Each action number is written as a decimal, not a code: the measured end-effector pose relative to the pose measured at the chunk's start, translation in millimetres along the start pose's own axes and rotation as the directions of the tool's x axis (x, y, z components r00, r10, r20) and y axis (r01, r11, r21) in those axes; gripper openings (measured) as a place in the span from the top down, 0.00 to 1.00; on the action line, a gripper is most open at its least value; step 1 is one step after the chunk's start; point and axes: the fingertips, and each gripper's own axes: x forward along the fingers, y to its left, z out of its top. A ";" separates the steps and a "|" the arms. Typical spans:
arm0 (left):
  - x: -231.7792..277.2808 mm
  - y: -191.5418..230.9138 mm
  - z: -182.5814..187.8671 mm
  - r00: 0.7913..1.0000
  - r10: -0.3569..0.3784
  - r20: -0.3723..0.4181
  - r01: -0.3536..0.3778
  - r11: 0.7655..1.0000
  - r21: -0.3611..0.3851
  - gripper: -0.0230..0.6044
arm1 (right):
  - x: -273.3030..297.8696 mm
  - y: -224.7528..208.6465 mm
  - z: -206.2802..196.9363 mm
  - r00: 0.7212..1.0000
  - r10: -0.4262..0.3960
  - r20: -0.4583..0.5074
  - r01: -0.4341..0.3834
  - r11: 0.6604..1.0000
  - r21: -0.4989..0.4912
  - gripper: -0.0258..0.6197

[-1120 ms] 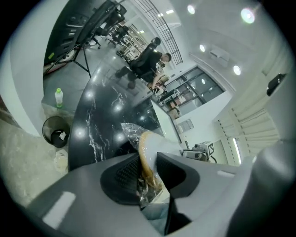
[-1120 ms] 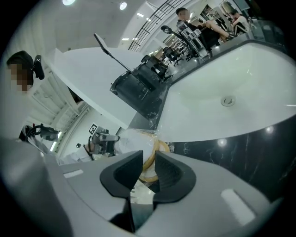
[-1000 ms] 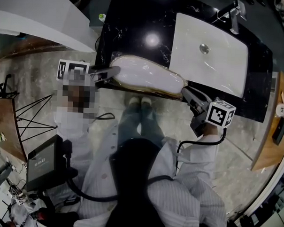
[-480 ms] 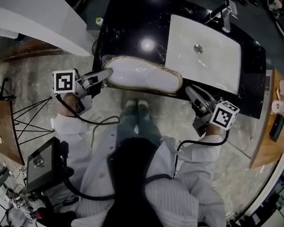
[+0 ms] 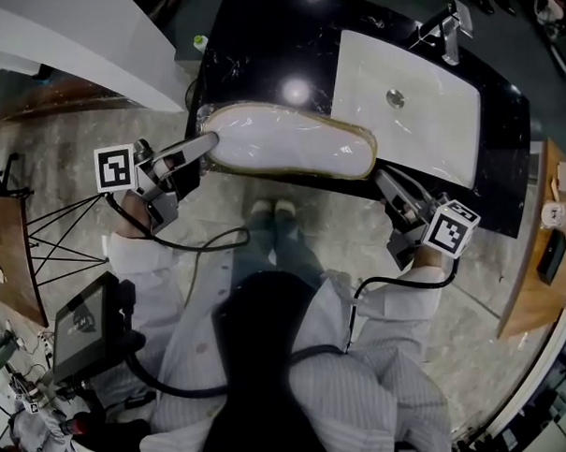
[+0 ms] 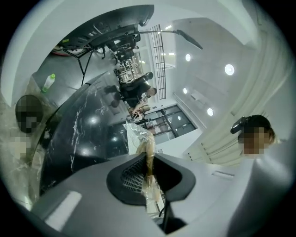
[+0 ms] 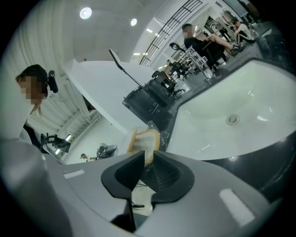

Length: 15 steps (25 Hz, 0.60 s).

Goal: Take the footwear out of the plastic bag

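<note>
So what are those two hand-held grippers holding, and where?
The bagged footwear: the left hand-held gripper pinches one end, the right hand-held gripper the other. Both pairs of jaws have just been closing on it.

This seems to be a bathroom corner set up inside a large laboratory hall. A glossy black marble counter carries a white rectangular basin, and a chrome tap stands behind it. Left of the basin, over the pale stone floor, there is a dark screen. Right of the basin stands a wooden table. Beyond the basin a seated person works among racks of equipment, under a high white ceiling with round lamps.
</note>
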 end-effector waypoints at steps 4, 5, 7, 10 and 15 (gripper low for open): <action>0.3 -24.5 4.9 0.999 -0.051 -0.005 0.051 0.998 0.041 0.91 | -15.8 29.4 30.5 0.993 0.103 0.060 -0.099 0.993 -0.067 0.81; 0.0 -32.0 5.7 0.998 -0.065 -0.005 0.065 0.997 0.050 0.91 | -20.7 38.4 36.0 0.988 0.137 0.065 -0.132 0.988 -0.082 0.79; -1.0 -45.4 7.1 0.996 -0.094 -0.005 0.094 0.993 0.068 0.91 | -28.8 49.3 43.5 0.977 0.198 0.076 -0.192 0.978 -0.080 0.74; -3.0 -60.9 7.4 0.991 -0.132 0.000 0.132 0.987 0.087 0.91 | -35.1 46.5 50.5 0.974 0.215 0.071 -0.209 0.974 -0.086 0.72; -4.3 -69.1 7.4 0.989 -0.148 0.014 0.147 0.985 0.090 0.91 | -39.0 67.6 50.7 0.919 0.389 0.073 -0.387 0.921 -0.038 0.71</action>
